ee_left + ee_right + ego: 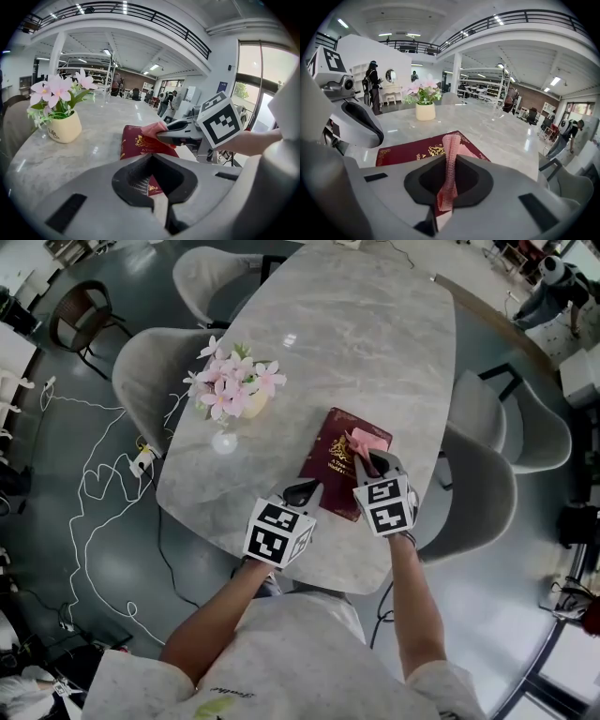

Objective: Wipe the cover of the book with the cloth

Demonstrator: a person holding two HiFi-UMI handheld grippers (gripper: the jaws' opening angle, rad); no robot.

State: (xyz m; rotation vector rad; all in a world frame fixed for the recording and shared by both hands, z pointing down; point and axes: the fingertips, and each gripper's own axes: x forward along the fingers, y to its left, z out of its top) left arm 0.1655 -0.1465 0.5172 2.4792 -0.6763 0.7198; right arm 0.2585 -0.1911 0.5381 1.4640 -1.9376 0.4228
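Head view: maroon book [330, 465] flat on the marble table [356, 334] near the person's edge, long axis pointing away and slightly right. Pink cloth [368, 441] bunched on the far right part of the cover, right at the tips of the right gripper [375, 463]. Right forearm reaching straight forward, tool tilted down onto the book. Left gripper [302, 491] at the book's near left corner, elbow tucked. Flower pot [234, 397] well apart to the left. Left gripper view: jaws of the left gripper [153, 180] together, nothing seen clamped, book [140, 143] corner visible through the hollow just ahead; cannot tell whether pressing on it. Cloth [152, 129] at the right gripper [164, 137] tips, over the cover. Flower pot [63, 129] off left. Right gripper view: right gripper [449, 180] clamped on the cloth [451, 154], a thin fold standing up between the jaws and hanging onto the book [412, 152]. Bare cover mostly left of the cloth, so likely a sweep leftward along the cover next. Left gripper [356, 124] just beside, at far left.
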